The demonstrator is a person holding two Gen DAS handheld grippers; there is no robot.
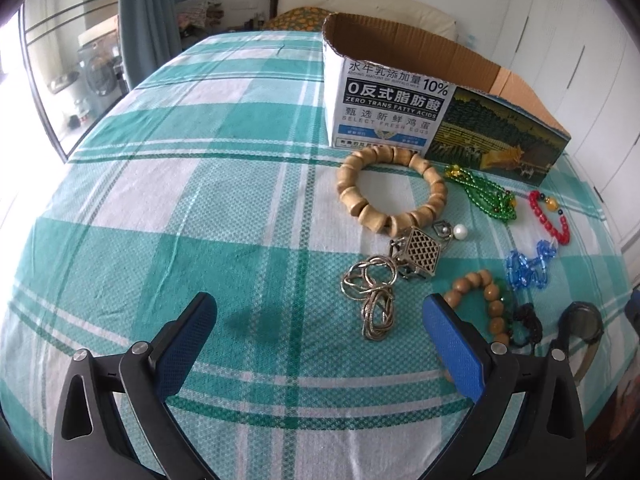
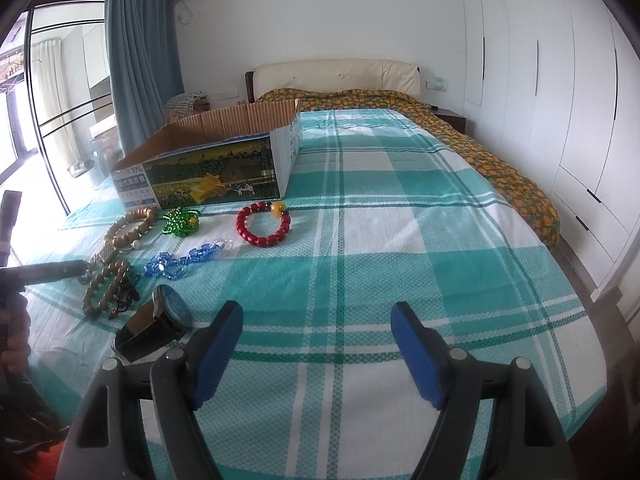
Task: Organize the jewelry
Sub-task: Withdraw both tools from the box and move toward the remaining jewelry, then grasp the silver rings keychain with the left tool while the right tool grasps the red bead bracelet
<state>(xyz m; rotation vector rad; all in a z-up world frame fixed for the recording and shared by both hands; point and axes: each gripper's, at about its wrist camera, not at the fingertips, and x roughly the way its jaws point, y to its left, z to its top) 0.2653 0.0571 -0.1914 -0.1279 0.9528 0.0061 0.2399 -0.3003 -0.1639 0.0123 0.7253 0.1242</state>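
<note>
While both pairs of blue-padded jaws stand wide apart and grip nothing, we hold the left gripper (image 1: 320, 312) and the right gripper (image 2: 318, 322) above a teal-and-white plaid bedspread (image 2: 400, 240). Nearest our left gripper lies a knotted silver chain (image 1: 370, 300) with a latticed metal pendant (image 1: 422, 256), and just to its right a round-bead wooden bracelet (image 1: 486, 300), a dark cord piece (image 1: 528, 322) and a wristwatch (image 2: 160, 320). Beyond these we see a blue crystal bracelet (image 2: 182, 260), a red bead bracelet (image 2: 264, 224), a green bead strand (image 1: 486, 192) and a chunky wooden bracelet (image 1: 390, 192) with a pearl (image 1: 460, 232) beside it. Farther back, an open cardboard carton (image 2: 216, 164) stands on the spread, just behind the jewelry. At the far end we see a cream headboard (image 2: 336, 76), a blue curtain (image 2: 140, 48) and white wardrobe doors (image 2: 540, 80).
</note>
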